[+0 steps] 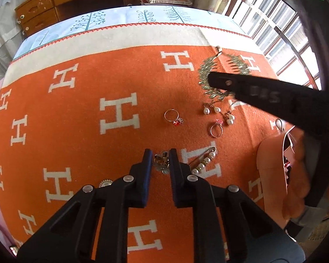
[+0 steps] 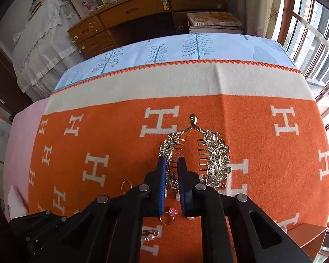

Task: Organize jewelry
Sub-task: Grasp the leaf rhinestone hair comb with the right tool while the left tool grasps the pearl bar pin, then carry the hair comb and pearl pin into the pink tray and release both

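1. Left tongs (image 1: 160, 160) sit narrow around a silver brooch (image 1: 161, 164) on the orange blanket (image 1: 76, 114); can't tell if they're actually pinching it.
2. Right tongs (image 2: 171, 171) are narrow too, straddling the left branch of the leafy gold hair comb (image 2: 217, 157).
3. Rings (image 1: 173, 117), pearl earrings (image 1: 210, 110) and a pearl pin (image 1: 202, 162) lie between both.
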The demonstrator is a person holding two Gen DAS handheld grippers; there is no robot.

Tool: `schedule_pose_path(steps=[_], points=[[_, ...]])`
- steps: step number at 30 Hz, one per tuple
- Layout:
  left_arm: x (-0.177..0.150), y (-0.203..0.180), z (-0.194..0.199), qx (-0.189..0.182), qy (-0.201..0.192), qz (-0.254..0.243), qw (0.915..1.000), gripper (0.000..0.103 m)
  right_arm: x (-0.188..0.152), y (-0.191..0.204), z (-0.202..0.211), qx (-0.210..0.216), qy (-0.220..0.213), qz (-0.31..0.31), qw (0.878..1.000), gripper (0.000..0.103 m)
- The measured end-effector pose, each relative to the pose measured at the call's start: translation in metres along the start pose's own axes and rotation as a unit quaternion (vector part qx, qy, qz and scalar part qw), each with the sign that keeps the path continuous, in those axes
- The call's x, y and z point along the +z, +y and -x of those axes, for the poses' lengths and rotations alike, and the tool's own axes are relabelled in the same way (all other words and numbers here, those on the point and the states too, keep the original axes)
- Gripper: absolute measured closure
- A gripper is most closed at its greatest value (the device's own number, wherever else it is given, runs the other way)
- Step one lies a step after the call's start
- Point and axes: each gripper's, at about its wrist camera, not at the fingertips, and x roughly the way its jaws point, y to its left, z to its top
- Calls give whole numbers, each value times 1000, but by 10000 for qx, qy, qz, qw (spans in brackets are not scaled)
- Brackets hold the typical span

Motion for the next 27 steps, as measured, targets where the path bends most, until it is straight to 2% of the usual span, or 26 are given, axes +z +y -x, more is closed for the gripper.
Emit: schedule_pose_path(steps=[4, 7, 13, 20, 23, 27], points=[[-1, -1, 6, -27, -48, 34, 10000, 92, -8, -10, 42, 262, -325, -87, 9991, 96], [-2, -3, 26, -71, -223, 17, 9997, 92, -19, -17, 82, 481, -659, -107, 9966, 96], [-9, -16, 97, -274, -749, -314, 9963, 92, -61, -42, 169, 900, -1366, -111, 9865, 96], [-20, -40, 186, -549, -1467, -654, 9855, 92, -129, -83, 248, 1170, -2007, -154, 9725, 96], [-26, -61, 209, -696, -1627, -842, 9806, 92, -158, -104, 265, 1179, -2043, -241, 9715, 96], [-36, -102, 214, -939, -1599, -1177, 9756, 92, -198, -131, 277, 1135, -2008, -397, 9722, 96]])
